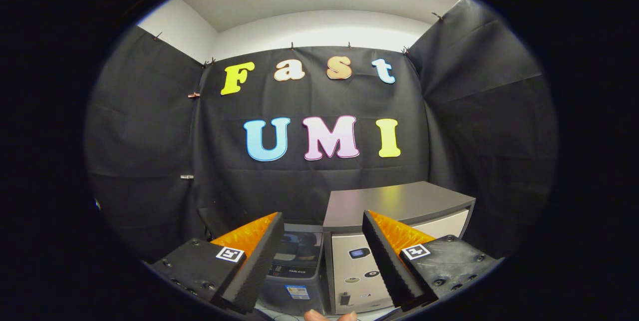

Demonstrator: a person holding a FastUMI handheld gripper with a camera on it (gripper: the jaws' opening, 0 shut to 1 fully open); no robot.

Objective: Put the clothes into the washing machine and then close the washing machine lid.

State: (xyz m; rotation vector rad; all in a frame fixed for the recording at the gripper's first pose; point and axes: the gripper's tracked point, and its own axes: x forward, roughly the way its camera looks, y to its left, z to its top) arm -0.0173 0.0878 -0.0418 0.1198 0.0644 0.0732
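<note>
My gripper stands open, its two fingers spread wide with nothing between them. Beyond the fingers, low against the black cloth wall, stands the small washing machine. Its glossy top lid shows between the fingers, and whether it is open or closed cannot be told from here. No clothes are visible in front of me. Part of a hand shows below the fingers.
Right beside the washing machine stands a taller grey cabinet-like appliance with a flat dark top and a pale front panel. Black cloth walls close in the booth at the back and on both sides.
</note>
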